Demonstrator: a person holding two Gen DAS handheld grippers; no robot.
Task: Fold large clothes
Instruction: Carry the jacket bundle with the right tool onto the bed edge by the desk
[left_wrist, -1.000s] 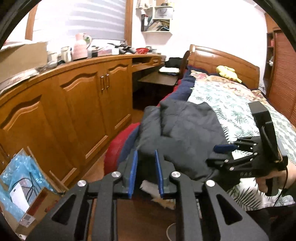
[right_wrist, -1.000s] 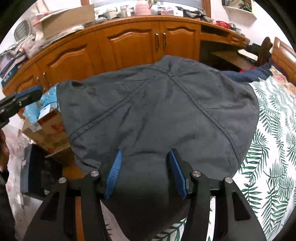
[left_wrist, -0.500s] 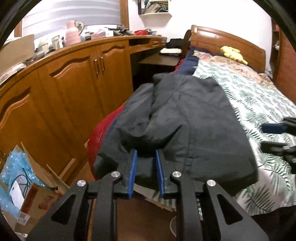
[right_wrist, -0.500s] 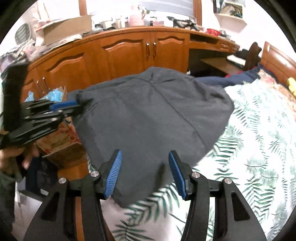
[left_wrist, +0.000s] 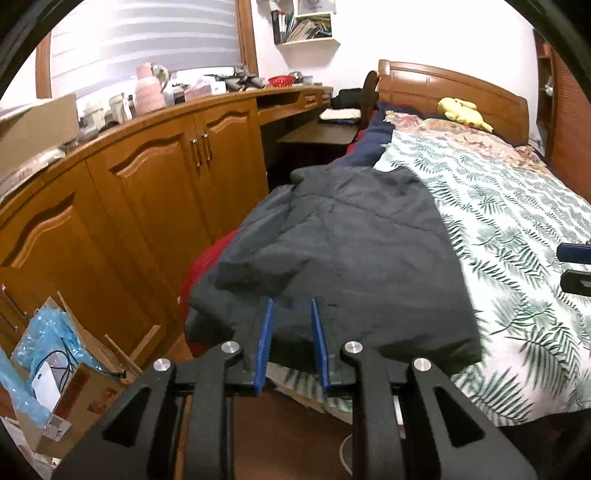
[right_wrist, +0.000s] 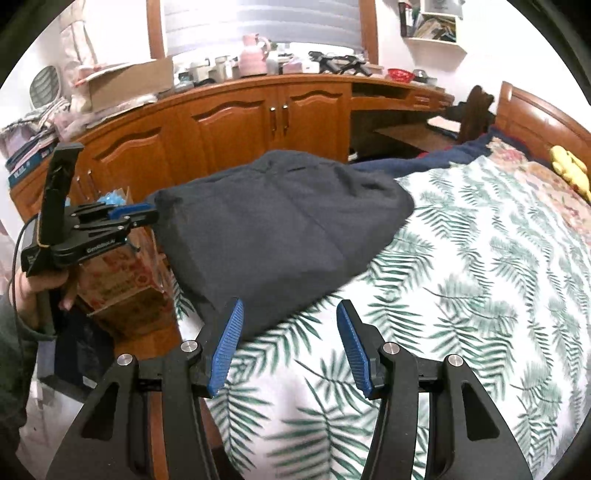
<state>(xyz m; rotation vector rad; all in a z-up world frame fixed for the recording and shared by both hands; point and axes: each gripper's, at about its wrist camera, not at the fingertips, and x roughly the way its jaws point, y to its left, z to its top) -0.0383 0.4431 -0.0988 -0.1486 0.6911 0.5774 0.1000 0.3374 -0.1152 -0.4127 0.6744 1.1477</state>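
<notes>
The bed (right_wrist: 480, 266) carries the dark grey garment (left_wrist: 351, 251) along its edge. The cardboard box (left_wrist: 74, 391) on the floor holds blue plastic wrap. The left gripper (left_wrist: 291, 332) pinches the garment's hem — the right gripper (right_wrist: 288, 343) hovers open, empty, over the sheet.

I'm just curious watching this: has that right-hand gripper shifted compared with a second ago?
Yes. The right gripper has pulled back off the dark garment; its open fingers now frame the leaf-print bedsheet, with nothing between them.
</notes>
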